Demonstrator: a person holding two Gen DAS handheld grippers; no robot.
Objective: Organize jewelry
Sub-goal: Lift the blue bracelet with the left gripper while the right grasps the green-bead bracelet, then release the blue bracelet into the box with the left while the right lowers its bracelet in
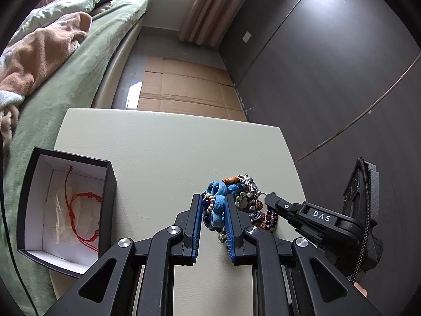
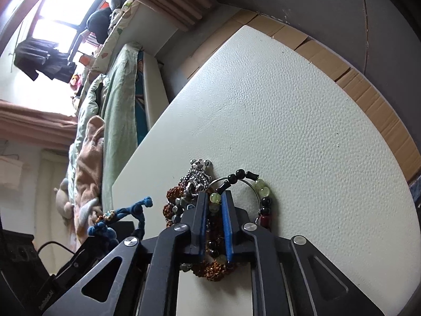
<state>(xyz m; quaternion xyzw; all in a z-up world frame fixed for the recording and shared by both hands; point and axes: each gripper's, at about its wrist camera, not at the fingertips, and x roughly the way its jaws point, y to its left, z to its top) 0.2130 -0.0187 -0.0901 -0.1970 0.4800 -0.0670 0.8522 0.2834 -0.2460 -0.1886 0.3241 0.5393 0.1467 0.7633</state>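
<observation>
Left wrist | black box (image 1: pixel 110 184): red cord bracelet (image 1: pixel 81 210) inside | left gripper (image 1: pixel 213 202) pinching blue bracelet (image 1: pixel 217 197) | right gripper (image 2: pixel 213 200) pinching beaded bracelet (image 2: pixel 214 197)

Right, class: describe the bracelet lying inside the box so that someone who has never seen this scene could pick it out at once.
Start at the pale table beside the green bed. At its left edge stands an open black box with a white inside. The red cord bracelet lies in it: thin knotted string with a few small beads, alone in the box, unlike the chunky beaded pile by the grippers.
</observation>
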